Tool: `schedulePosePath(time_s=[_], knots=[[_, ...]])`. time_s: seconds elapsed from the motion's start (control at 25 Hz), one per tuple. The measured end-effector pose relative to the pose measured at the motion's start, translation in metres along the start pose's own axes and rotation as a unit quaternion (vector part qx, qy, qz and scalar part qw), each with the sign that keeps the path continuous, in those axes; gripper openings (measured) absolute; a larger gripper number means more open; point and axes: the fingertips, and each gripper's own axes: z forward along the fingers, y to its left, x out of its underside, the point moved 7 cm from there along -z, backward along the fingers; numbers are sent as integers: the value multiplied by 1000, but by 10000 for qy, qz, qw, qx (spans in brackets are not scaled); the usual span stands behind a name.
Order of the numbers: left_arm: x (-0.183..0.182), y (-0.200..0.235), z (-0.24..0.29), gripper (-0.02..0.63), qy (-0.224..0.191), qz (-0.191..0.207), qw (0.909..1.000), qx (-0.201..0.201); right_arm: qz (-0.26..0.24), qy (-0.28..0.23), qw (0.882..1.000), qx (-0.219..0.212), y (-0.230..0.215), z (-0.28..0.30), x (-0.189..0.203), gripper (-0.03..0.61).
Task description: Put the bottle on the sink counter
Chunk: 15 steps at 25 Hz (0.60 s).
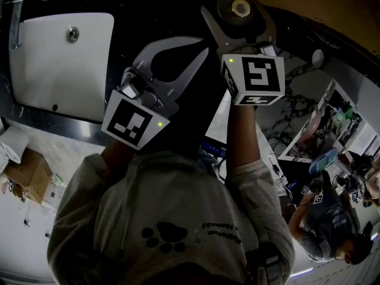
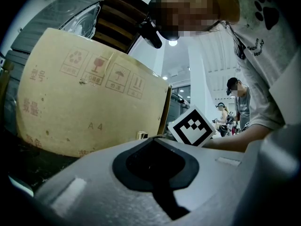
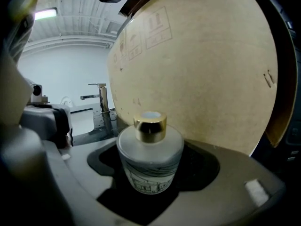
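A small frosted-glass bottle (image 3: 149, 166) with a gold cap (image 3: 150, 126) stands upright between the jaws of my right gripper (image 3: 150, 149), which is shut on it. From above, the bottle (image 1: 240, 7) and my right gripper (image 1: 237, 18) are over the black sink counter (image 1: 148, 16), right of the white basin (image 1: 59, 58). I cannot tell whether the bottle touches the counter. My left gripper (image 1: 205, 45) is just left of it, shut with nothing inside; in its own view the left gripper (image 2: 153, 138) has its tips together.
A large cardboard box (image 3: 197, 69) stands right behind the bottle and also fills the left gripper view as the cardboard box (image 2: 89, 98). A faucet (image 1: 15, 19) is left of the basin. A small carton (image 1: 27, 168) lies on the floor. Another person (image 1: 332, 230) works at right.
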Motion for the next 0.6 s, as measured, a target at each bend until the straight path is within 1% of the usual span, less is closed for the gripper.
schedulePosePath(time_s=[0.32,0.6], knots=[[-4,-2,-4,5,-27,16,10000,16,-125,100,9999,19,3,0,1,336],[-7,-6,-9,5,-60,29,10000,-12,-126,138,9998,49,2,-1,5,337]])
